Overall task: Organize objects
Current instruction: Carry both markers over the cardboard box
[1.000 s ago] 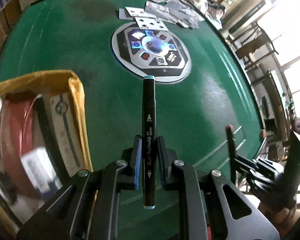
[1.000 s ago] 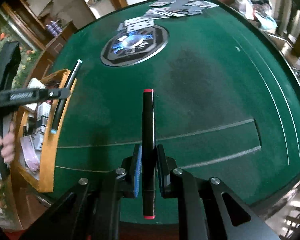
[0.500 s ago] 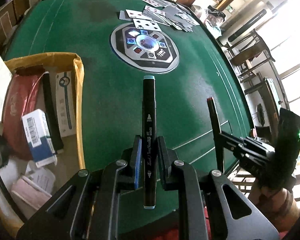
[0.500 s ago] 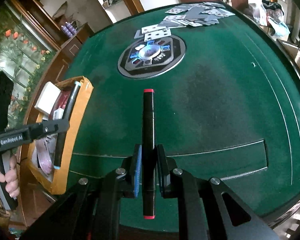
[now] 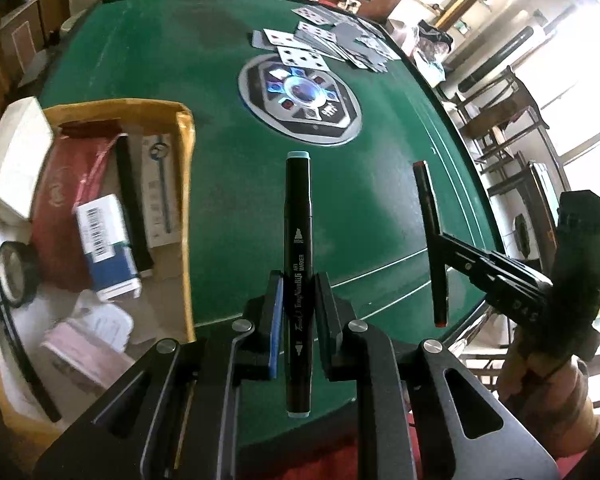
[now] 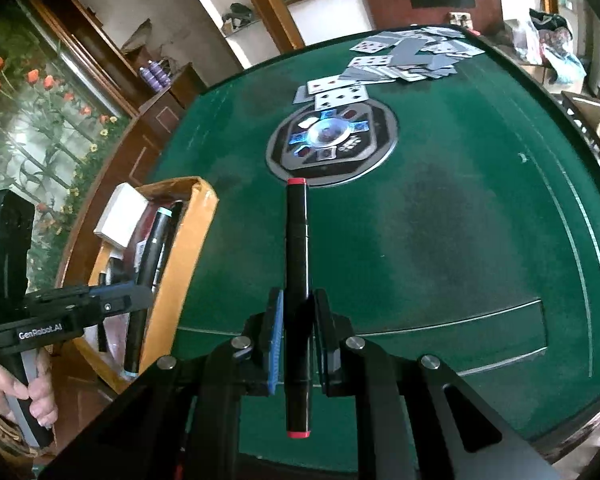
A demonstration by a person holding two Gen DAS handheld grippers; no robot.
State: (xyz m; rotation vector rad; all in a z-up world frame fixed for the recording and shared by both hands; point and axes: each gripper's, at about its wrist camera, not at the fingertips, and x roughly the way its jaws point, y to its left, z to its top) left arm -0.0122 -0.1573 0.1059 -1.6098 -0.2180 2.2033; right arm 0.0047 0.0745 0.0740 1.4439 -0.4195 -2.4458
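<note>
My left gripper (image 5: pixel 298 280) is shut on a black art marker with pale blue caps (image 5: pixel 298 220), held lengthwise above the green table's near edge. In the right wrist view this left gripper (image 6: pixel 142 300) holds that marker (image 6: pixel 152 248) over the open cardboard box (image 6: pixel 188 248), and a hand grips its handle. My right gripper (image 6: pixel 297 300) is shut on a black marker with red caps (image 6: pixel 297 240) above the green felt. From the left wrist view the right gripper (image 5: pixel 440 240) and its red-capped marker (image 5: pixel 430 216) hang over the table's right side.
The cardboard box (image 5: pixel 185 200) at the table's left edge holds a red pouch (image 5: pixel 68 184), a blue and white carton (image 5: pixel 104 240), a tape roll (image 5: pixel 14 268) and papers. A round console (image 5: pixel 300 98) sits mid-table, with playing cards (image 5: pixel 332 36) scattered behind it. Chairs stand beyond the right edge.
Both grippers have risen with their markers still gripped. The left one has moved from the box's rim to over its inside. More of the box and table shows now.
</note>
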